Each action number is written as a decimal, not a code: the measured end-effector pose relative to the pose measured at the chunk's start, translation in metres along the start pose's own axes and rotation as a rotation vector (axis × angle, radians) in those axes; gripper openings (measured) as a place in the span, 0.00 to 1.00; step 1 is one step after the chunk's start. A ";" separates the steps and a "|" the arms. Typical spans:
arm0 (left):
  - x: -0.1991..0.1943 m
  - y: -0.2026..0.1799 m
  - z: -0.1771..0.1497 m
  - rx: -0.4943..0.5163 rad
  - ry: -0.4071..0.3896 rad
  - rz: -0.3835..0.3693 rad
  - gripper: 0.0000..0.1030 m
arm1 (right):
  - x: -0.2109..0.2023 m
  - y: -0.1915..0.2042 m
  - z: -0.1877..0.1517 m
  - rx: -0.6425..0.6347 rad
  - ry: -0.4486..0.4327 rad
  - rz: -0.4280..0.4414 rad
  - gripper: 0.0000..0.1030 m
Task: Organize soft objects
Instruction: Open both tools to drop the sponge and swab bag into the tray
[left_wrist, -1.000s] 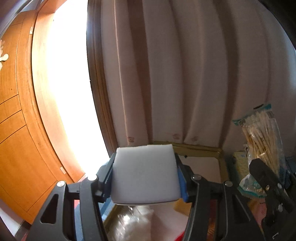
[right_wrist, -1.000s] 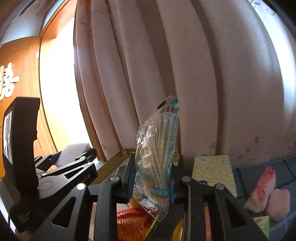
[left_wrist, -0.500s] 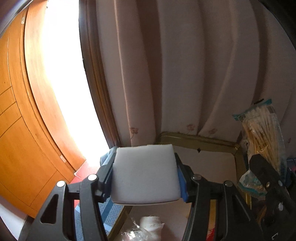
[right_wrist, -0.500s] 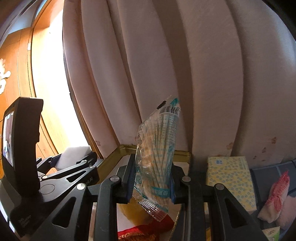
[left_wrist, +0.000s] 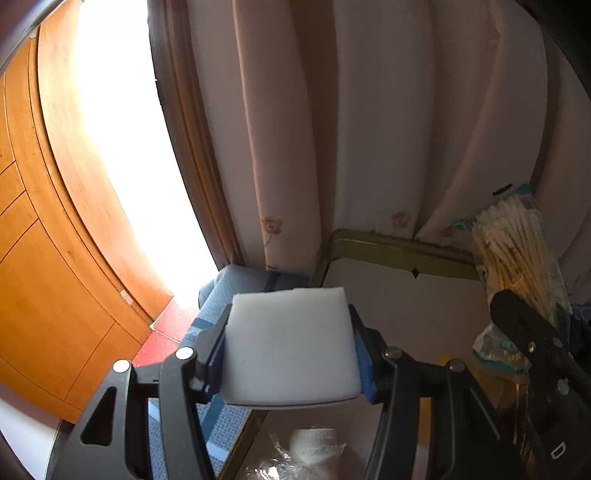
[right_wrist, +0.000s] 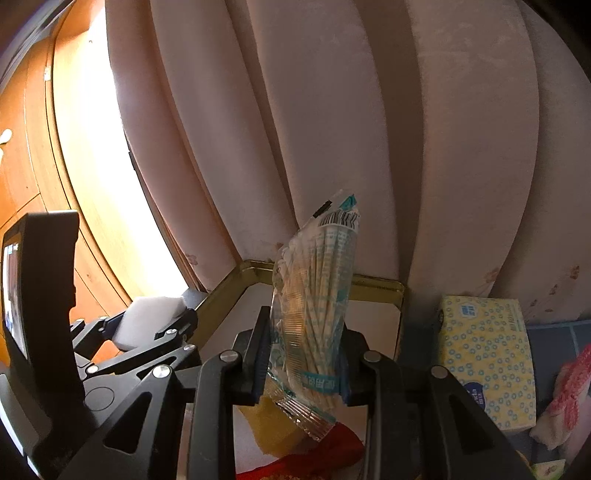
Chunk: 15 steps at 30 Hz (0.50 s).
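Both grippers hold soft goods above a gold-rimmed tray.

The left gripper clamps a white foam sponge between its blue pads; the right gripper pinches a clear packet of cotton swabs, barcode at its top, teal lettering too small to read. Below lies the tray, and beside it a yellow patterned tissue box before pink curtains.

The left gripper tilts downward, its pads pressed on a white sponge. The right gripper beside it pinches a bag of cotton swabs upright.
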<state>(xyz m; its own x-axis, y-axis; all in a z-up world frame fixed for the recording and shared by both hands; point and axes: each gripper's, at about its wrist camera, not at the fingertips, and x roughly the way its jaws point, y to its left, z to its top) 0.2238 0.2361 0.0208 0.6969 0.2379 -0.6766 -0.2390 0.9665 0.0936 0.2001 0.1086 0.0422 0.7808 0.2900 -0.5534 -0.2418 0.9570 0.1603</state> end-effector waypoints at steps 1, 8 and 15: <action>0.001 0.000 0.000 0.002 0.005 -0.003 0.55 | 0.002 0.000 0.001 0.000 0.013 0.007 0.31; 0.004 0.006 0.002 -0.036 0.018 0.009 0.94 | 0.015 -0.013 0.011 0.049 0.052 0.043 0.38; -0.019 0.005 -0.002 -0.040 -0.125 -0.010 1.00 | -0.029 -0.027 0.003 0.089 -0.148 0.078 0.66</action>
<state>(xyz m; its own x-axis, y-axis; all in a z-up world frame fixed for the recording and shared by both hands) 0.2078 0.2362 0.0327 0.7778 0.2408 -0.5805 -0.2567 0.9649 0.0563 0.1863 0.0741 0.0563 0.8396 0.3548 -0.4112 -0.2580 0.9268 0.2730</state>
